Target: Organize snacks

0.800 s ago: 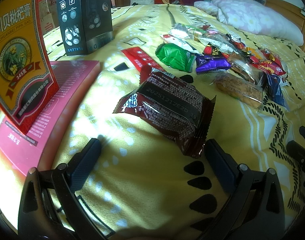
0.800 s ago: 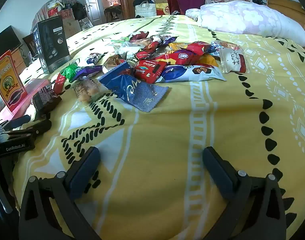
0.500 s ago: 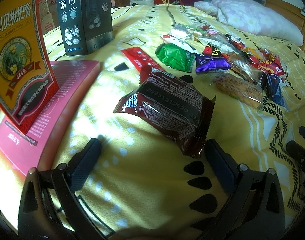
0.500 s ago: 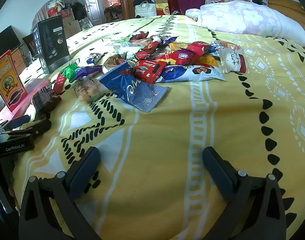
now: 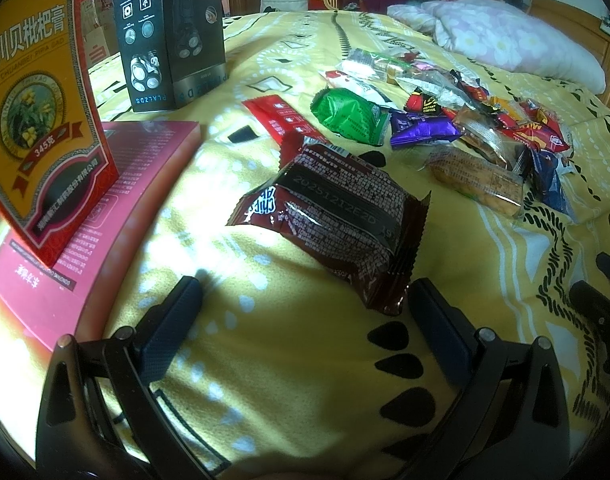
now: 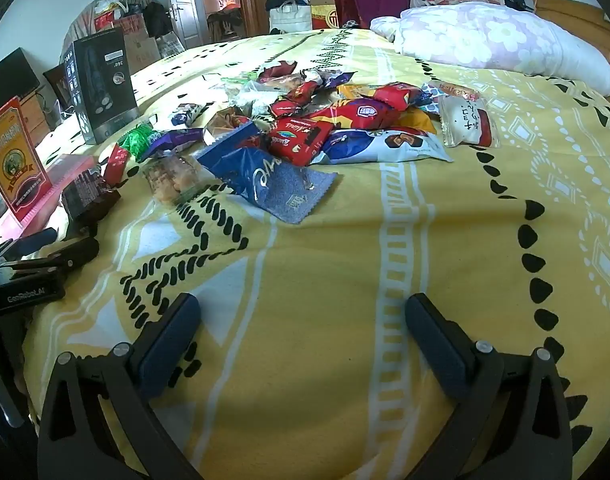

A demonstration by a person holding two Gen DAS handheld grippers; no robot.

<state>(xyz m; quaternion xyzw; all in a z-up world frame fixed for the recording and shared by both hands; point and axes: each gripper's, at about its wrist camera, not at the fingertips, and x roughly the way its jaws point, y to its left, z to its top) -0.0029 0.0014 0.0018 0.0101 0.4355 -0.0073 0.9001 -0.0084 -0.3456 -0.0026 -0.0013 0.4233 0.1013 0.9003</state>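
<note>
A dark brown snack packet [image 5: 333, 220] lies on the yellow bedspread [image 5: 289, 360] just ahead of my left gripper [image 5: 305, 304], whose jaws stand wide open with its near corner by the right finger [image 5: 437, 328]. Beyond it lie a red sachet [image 5: 281, 116], a green packet [image 5: 345, 114], a purple packet [image 5: 421, 130] and a clear-wrapped biscuit [image 5: 477, 182]. My right gripper [image 6: 303, 320] is open over bare bedspread. A heap of snacks [image 6: 345, 120] and a blue packet [image 6: 273, 184] lie farther ahead of it. The left gripper [image 6: 41, 264] shows at that view's left edge.
A pink flat box [image 5: 101, 200] lies at the left with an orange medicine box [image 5: 41, 92] standing on it. A black shaver box [image 5: 169, 28] stands behind. A floral pillow [image 6: 497, 44] lies at the far right, with bags and clothes beyond the bed.
</note>
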